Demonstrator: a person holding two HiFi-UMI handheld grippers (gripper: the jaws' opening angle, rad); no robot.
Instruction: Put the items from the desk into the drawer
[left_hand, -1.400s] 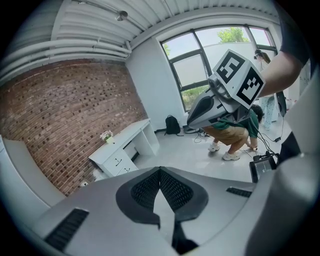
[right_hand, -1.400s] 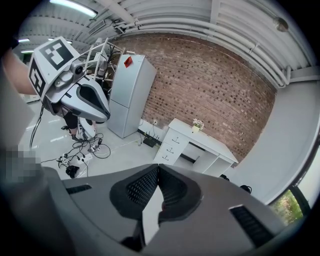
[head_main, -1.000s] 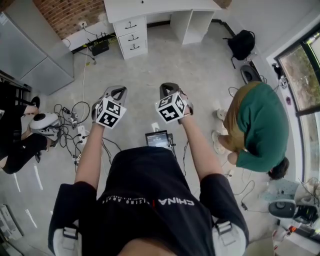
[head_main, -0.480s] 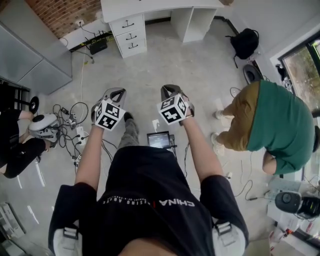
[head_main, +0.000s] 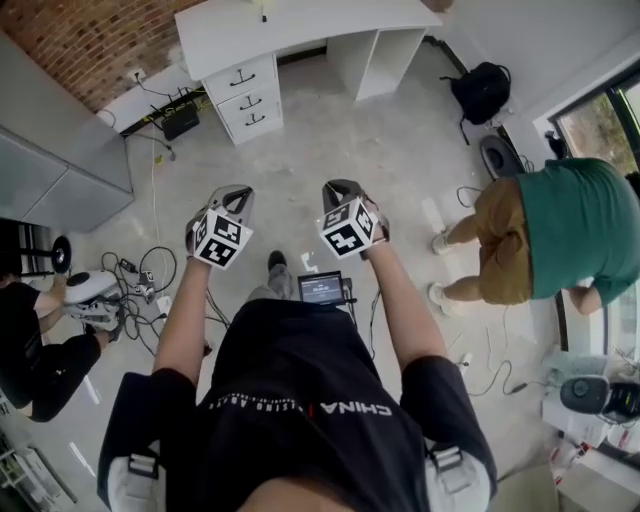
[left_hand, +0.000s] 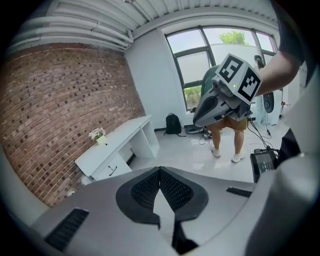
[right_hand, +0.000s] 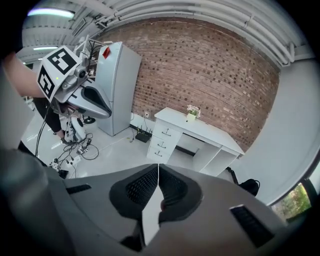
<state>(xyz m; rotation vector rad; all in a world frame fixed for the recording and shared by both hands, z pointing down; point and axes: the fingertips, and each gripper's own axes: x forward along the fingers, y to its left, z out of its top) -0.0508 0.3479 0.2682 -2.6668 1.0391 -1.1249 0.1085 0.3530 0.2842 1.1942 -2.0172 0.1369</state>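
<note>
Desk (head_main: 330, 22) further into view; left gripper (head_main: 233, 191), right gripper (head_main: 339, 186) closed.

White desk (head_main: 300, 25) had a little pot of flowers (right_hand: 191, 114) sitting on top. Floor (head_main: 380, 140) was messier: black backpack (head_main: 482, 88) off to one side, tangled cables (head_main: 140, 275) on the other.

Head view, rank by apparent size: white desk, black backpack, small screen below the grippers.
1. white desk, clearly largest
2. black backpack
3. small screen, smallest as seen. It may be nearer the camera, so its true size is unsure.
</note>
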